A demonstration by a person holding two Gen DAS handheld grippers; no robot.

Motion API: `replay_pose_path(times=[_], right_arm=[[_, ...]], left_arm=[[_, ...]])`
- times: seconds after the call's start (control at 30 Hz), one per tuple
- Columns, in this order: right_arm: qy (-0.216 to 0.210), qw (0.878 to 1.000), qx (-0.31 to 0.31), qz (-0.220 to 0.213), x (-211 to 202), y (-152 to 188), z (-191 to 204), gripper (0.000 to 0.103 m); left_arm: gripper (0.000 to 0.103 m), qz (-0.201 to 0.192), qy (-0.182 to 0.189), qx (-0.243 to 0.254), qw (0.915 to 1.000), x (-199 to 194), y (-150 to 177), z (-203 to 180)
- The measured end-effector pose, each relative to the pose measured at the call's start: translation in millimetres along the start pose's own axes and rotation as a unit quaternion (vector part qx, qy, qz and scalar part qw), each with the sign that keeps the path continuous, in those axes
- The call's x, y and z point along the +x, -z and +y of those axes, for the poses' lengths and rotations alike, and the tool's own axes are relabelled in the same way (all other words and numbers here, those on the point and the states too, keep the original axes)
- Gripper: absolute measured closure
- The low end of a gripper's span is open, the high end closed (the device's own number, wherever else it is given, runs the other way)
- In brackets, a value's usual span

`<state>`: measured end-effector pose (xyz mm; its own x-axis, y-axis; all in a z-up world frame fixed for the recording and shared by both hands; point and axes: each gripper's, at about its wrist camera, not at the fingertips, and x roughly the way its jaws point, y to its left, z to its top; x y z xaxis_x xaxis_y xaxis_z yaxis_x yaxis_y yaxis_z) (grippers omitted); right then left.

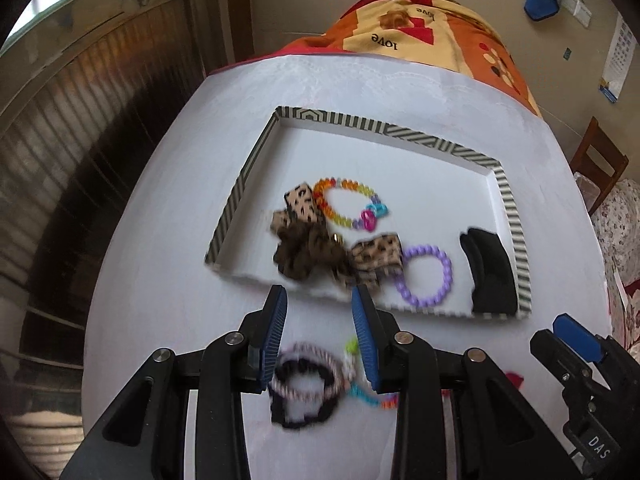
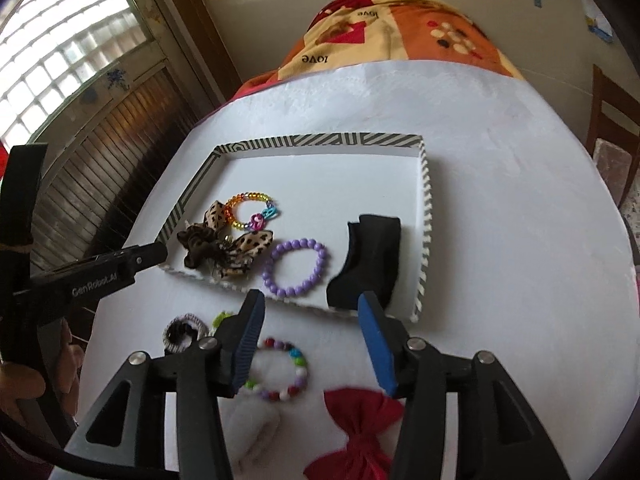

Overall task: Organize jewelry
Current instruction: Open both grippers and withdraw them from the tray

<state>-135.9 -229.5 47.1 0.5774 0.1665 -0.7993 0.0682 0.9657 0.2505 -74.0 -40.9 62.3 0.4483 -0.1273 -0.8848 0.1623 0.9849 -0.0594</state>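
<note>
A shallow white tray with a striped rim [image 1: 340, 120] [image 2: 320, 140] holds a leopard-print bow [image 1: 312, 248] [image 2: 228, 248], a rainbow bead bracelet [image 1: 320, 194], a purple bead bracelet [image 1: 444, 264] [image 2: 276, 284] and a black hair piece [image 1: 490, 276] [image 2: 372, 256]. My left gripper [image 1: 318, 292] hovers open at the tray's near edge, above a striped and a black hair tie [image 1: 300, 420] lying on the table. Open too, my right gripper [image 2: 311, 296] hangs over a multicoloured bead bracelet [image 2: 298, 360], with nothing between its pads.
On the white table in front of the tray lie a red bow [image 2: 360, 420], a white fluffy piece [image 2: 256, 428] and the hair ties [image 2: 180, 332]. A patterned blanket [image 2: 380, 28] is heaped behind the table. A wooden chair [image 2: 612, 120] stands at the right.
</note>
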Motion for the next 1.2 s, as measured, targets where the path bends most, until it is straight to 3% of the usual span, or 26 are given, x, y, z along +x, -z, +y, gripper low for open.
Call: replay_pose_path(times=[0.53,1.2], right_arm=[[-0.001,1.0,-0.008,-0.02,-63.0,62.9,14.4,0.044],[0.009,0.999,-0.027,-0.041,-115.2,99.4,23.7,0.039]], left_arm=[[0.079,-0.045,-0.012,-0.001,0.9989,-71.8,72.9,2.5],[0.079,-0.077,-0.011,0.014,0.9969,-113.1,111.0,-7.7]])
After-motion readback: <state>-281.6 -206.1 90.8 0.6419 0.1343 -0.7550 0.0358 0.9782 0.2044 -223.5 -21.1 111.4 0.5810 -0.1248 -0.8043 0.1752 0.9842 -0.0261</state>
